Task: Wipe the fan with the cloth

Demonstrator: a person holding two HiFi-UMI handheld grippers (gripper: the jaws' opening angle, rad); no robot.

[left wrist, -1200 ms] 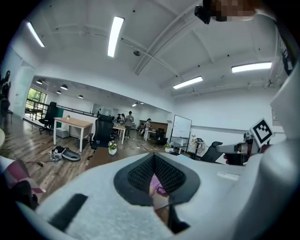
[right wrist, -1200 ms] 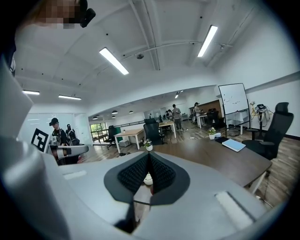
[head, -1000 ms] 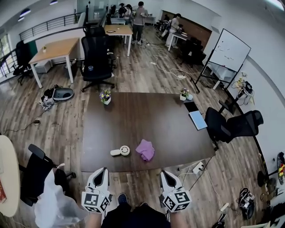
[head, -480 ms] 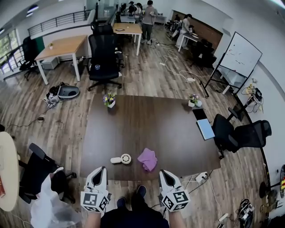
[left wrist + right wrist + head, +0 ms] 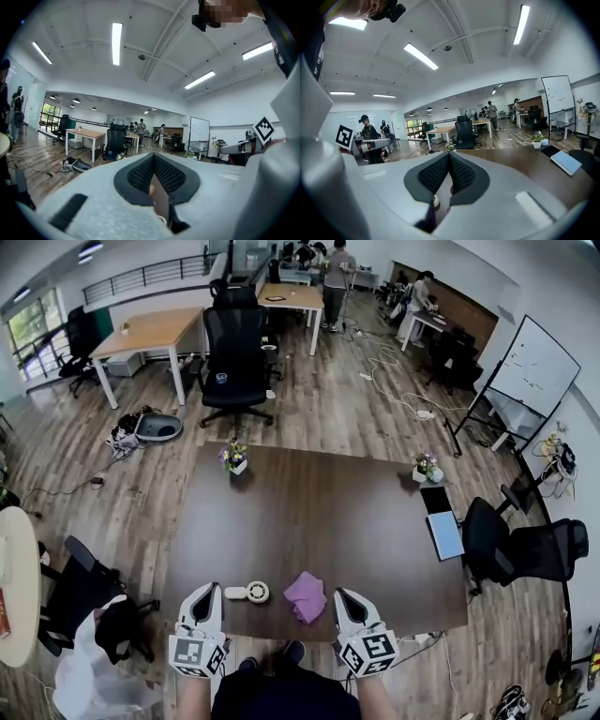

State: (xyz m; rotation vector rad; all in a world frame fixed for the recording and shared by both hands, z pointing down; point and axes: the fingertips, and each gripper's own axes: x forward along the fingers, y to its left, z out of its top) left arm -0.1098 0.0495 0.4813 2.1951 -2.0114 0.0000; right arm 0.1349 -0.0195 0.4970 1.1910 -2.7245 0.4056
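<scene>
A small white fan (image 5: pixel 248 592) lies on the dark brown table (image 5: pixel 319 512) near its front edge. A purple cloth (image 5: pixel 306 596) lies crumpled just to the right of it. My left gripper (image 5: pixel 208 590) is at the table's front edge, just left of the fan, jaws shut and empty. My right gripper (image 5: pixel 343 595) is at the same edge, just right of the cloth, also shut and empty. The left gripper view shows the dark pads of the left gripper (image 5: pixel 153 158) pressed together. The right gripper (image 5: pixel 449 156) shows the same in its own view.
Two small flower pots (image 5: pixel 234 458) (image 5: pixel 427 467) stand at the table's far side, and a light blue notebook (image 5: pixel 444 533) lies at its right edge. Black office chairs stand at the right (image 5: pixel 525 549), the left (image 5: pixel 80 582) and beyond the table (image 5: pixel 234 352).
The table, fan and cloth have come closer. Both grippers, still shut, now reach the table's front edge on either side of the fan and cloth.
</scene>
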